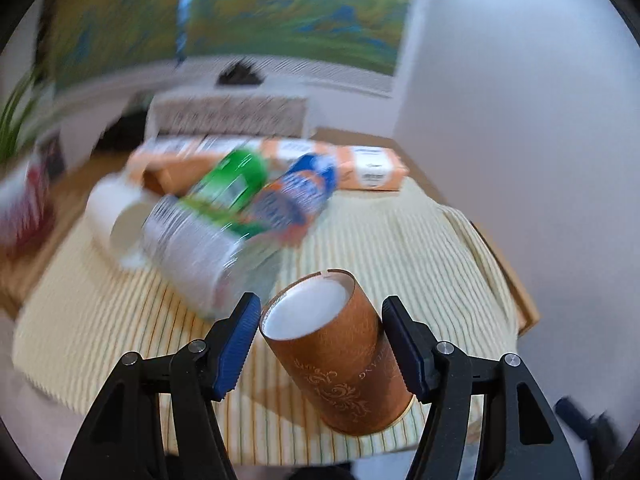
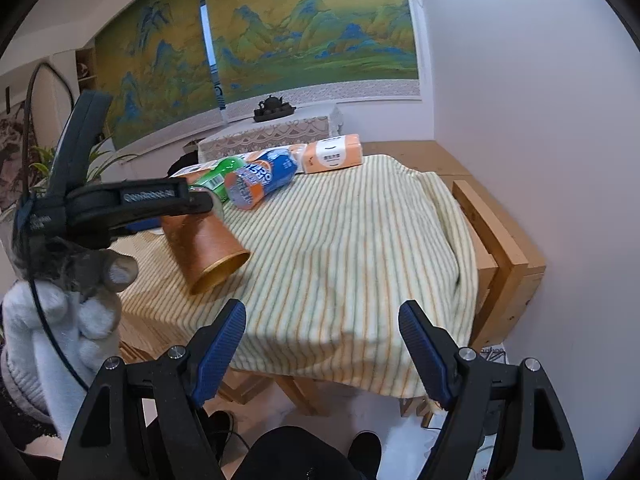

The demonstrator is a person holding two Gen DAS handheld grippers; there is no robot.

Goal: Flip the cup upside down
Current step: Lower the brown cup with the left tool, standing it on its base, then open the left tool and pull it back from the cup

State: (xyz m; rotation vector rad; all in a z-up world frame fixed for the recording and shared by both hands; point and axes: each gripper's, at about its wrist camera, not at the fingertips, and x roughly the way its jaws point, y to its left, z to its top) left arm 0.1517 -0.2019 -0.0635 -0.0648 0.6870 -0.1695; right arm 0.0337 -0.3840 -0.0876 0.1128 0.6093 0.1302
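A brown paper cup (image 1: 340, 356) with gold ornament is tilted, its white bottom facing up and away and its rim toward the striped cloth (image 1: 400, 240). My left gripper (image 1: 320, 344) has a finger on each side of it; the right pad touches the cup, the left pad stands slightly off. In the right wrist view the cup (image 2: 204, 248) hangs tilted under the left gripper (image 2: 160, 204), gold-lined mouth down and to the right, near the cloth (image 2: 340, 248). My right gripper (image 2: 322, 352) is open and empty at the table's near edge.
Lying on the cloth behind the cup are a clear bottle (image 1: 200, 248), a green bottle (image 1: 236, 176), a blue-orange bottle (image 1: 296, 196), a white mug (image 1: 116, 216) and orange tissue packs (image 1: 368, 168). A white wall (image 2: 540, 120) stands right. The wooden table edge (image 2: 500, 248) shows right.
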